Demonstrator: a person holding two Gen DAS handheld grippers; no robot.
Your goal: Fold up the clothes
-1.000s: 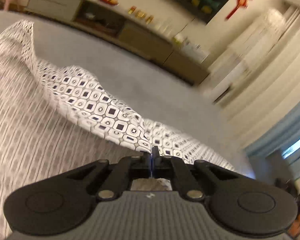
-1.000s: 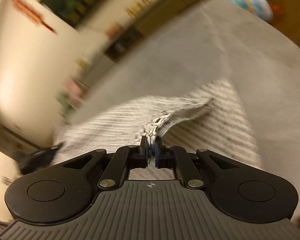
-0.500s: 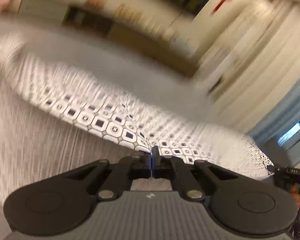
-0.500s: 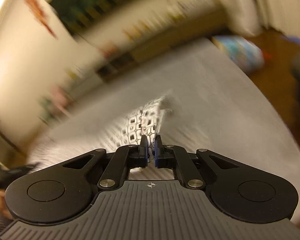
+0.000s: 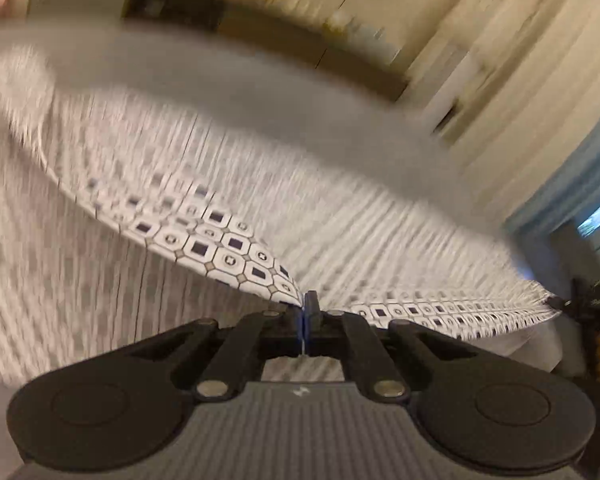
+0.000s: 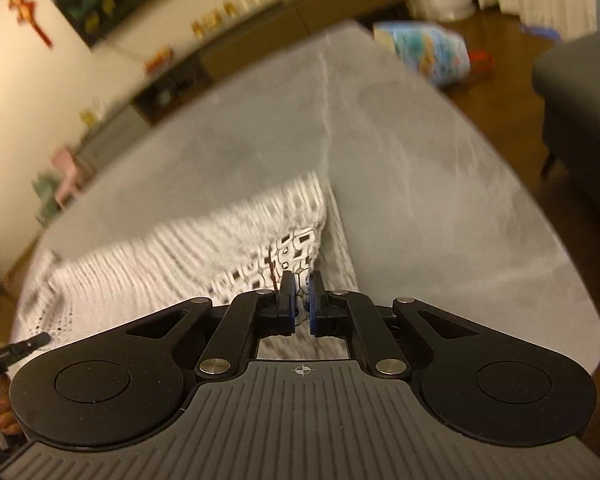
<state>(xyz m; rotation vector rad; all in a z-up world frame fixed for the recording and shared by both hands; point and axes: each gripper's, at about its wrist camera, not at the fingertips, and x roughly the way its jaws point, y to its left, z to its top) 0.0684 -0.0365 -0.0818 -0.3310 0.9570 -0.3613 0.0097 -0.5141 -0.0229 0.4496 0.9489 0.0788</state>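
A white garment with a black geometric print is stretched above a grey table. My left gripper is shut on its near edge, and the cloth runs from there to the right, where the other gripper holds its corner. In the right wrist view the same garment lies partly on the grey table, and my right gripper is shut on a printed corner of it. Both views are blurred by motion.
A long low cabinet with small items lines the far wall. A colourful bag sits on the wooden floor beyond the table. A dark grey seat stands at the right. Curtains hang by a window.
Both grippers have swung with the garment still pinched. The cloth has spread out between them and stretched wider over the table, and the right gripper's corner has moved toward the table's middle.
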